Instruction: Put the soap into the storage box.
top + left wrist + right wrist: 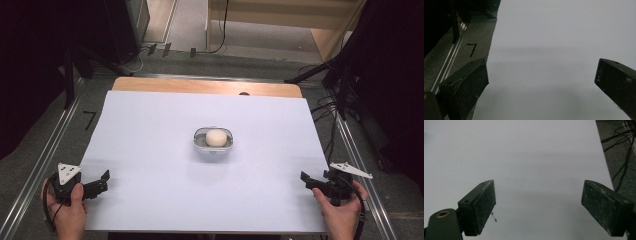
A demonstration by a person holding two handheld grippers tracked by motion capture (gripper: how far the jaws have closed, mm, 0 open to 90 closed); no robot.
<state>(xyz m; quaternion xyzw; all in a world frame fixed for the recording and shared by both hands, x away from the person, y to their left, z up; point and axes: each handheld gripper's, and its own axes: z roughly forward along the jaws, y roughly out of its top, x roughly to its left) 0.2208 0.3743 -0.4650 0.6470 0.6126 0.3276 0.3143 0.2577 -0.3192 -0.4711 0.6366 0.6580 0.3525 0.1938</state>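
Left gripper [100,182] sat near-left on the counter [150,130], fingers wide apart, holding nothing. Bowl [199,142] with a pale ball [216,137] stood mid-counter, well apart. Right gripper [307,181] near-right, fingers spread, nothing held.

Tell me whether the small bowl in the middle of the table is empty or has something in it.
Not empty. The bowl stands upright on the white table and holds one round, pale ball. What the ball is cannot be told.

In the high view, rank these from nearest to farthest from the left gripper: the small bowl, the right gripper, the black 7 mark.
From the left gripper:
1. Black 7 mark, on the floor left of the table.
2. Small bowl, table centre.
3. Right gripper, far right edge.
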